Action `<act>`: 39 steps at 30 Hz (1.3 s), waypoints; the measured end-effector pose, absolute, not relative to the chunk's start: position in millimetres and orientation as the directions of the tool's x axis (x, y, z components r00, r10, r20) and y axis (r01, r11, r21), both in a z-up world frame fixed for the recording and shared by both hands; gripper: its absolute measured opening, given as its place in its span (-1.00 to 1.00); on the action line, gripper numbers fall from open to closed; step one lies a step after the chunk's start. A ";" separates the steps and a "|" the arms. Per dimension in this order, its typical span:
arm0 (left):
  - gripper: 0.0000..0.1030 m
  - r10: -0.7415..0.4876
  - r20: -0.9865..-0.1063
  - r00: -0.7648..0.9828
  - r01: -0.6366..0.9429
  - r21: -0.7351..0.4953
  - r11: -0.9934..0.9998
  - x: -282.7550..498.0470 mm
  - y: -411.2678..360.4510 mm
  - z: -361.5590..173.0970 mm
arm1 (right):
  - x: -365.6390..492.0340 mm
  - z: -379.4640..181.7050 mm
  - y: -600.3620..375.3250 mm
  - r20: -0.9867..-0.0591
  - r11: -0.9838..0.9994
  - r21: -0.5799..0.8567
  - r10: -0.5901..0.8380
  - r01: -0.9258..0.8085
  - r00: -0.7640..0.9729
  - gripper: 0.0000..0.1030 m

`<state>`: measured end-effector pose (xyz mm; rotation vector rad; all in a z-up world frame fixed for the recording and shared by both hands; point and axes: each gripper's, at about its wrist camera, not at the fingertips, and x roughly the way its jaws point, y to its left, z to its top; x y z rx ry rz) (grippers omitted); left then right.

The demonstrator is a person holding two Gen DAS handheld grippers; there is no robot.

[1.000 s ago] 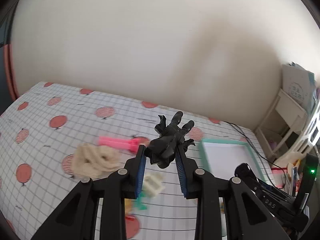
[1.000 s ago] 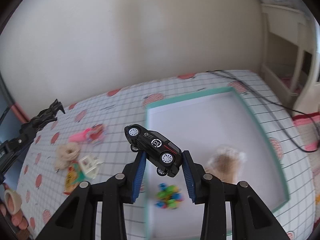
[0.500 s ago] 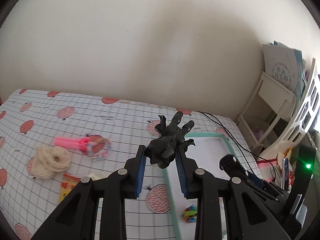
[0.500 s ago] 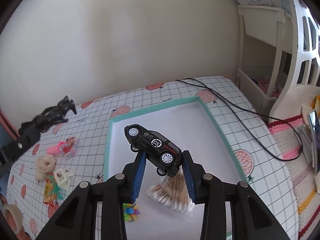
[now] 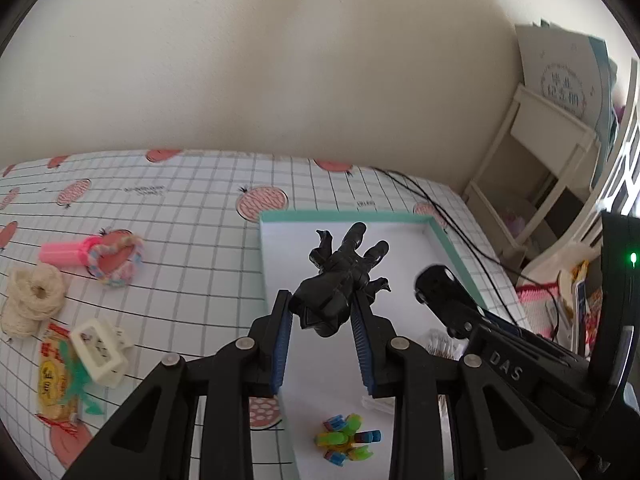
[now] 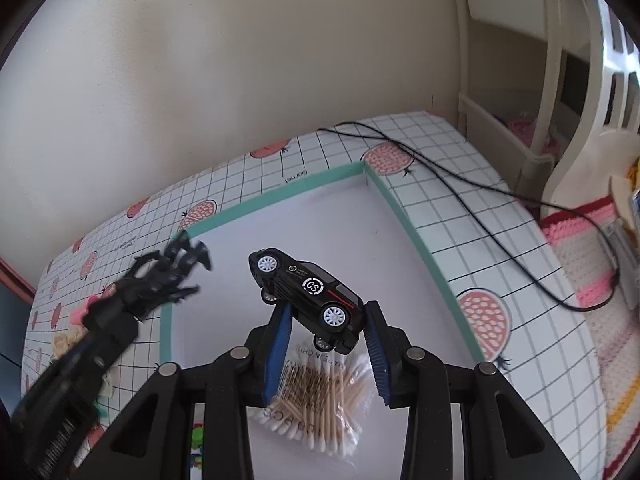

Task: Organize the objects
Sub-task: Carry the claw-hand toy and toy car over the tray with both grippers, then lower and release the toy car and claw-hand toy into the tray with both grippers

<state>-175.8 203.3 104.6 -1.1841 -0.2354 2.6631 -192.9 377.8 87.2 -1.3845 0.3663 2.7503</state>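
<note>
Gripper (image 6: 326, 322) tilted down, car (image 6: 306, 294) clamped

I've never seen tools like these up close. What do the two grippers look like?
Both are alike. The left gripper and the right gripper each have two black, angular fingers with silver screw heads at the joints and ribbed blue pads on the inner faces. From the left view, the right one's body shows white letters "DAS" and a green light.
</note>
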 end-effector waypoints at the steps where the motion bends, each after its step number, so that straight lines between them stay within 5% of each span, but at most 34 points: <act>1: -0.40 0.266 -0.715 -0.646 -0.136 -0.235 -0.962 -176.3 205.8 101.6 | -194.4 84.5 377.2 -0.799 -0.971 0.192 -0.071 -0.141 -0.597 -0.23; 28: -0.41 0.193 -0.858 -0.475 -0.162 -0.130 -0.978 -178.4 215.1 57.4 | -196.6 71.3 356.1 -0.801 -0.984 0.150 -0.065 -0.094 -0.595 -0.25; 39: -0.41 0.288 -0.856 -0.430 -0.114 -0.266 -0.957 -184.1 195.4 69.6 | -201.3 84.8 337.9 -0.838 -0.995 0.098 -0.067 -0.028 -0.542 -0.23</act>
